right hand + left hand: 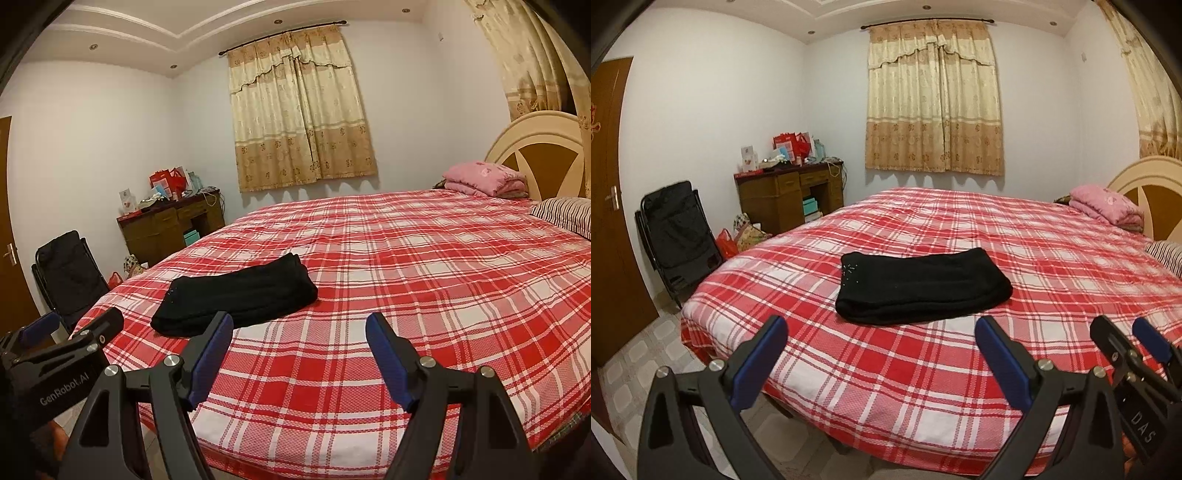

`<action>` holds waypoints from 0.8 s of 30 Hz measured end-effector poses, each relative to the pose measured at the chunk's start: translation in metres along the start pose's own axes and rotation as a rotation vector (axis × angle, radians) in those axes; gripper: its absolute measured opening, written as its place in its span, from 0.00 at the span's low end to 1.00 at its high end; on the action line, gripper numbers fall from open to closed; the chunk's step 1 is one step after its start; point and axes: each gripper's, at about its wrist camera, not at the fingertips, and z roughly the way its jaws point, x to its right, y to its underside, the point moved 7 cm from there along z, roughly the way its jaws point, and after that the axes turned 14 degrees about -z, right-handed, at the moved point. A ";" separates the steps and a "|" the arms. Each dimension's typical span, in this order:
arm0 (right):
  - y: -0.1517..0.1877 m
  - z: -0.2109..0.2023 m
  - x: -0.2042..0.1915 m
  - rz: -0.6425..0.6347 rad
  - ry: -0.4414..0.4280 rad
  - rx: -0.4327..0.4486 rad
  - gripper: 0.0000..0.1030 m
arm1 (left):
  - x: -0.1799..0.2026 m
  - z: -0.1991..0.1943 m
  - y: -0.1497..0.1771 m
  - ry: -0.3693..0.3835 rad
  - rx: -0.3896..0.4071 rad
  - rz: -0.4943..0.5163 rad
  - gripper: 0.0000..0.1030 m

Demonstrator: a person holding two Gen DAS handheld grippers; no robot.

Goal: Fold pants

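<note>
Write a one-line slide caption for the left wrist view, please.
Folded black pants lie on the red plaid bed, beyond the open left gripper, with the right gripper alongside.

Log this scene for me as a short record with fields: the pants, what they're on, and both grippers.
pants: black pants, folded into a compact bundle
surface: red plaid bed, pants lying near its foot end
left gripper: open, holding nothing, apart from the pants
right gripper: open, holding nothing, apart from the pants
</note>
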 end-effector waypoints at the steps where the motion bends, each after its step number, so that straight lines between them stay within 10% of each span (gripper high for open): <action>1: 0.000 0.000 0.000 0.002 0.001 0.002 0.74 | -0.002 0.001 0.000 0.000 -0.007 -0.009 1.00; 24: 0.005 -0.003 0.000 0.000 0.000 -0.002 0.74 | -0.004 -0.001 -0.011 -0.024 0.038 0.008 1.00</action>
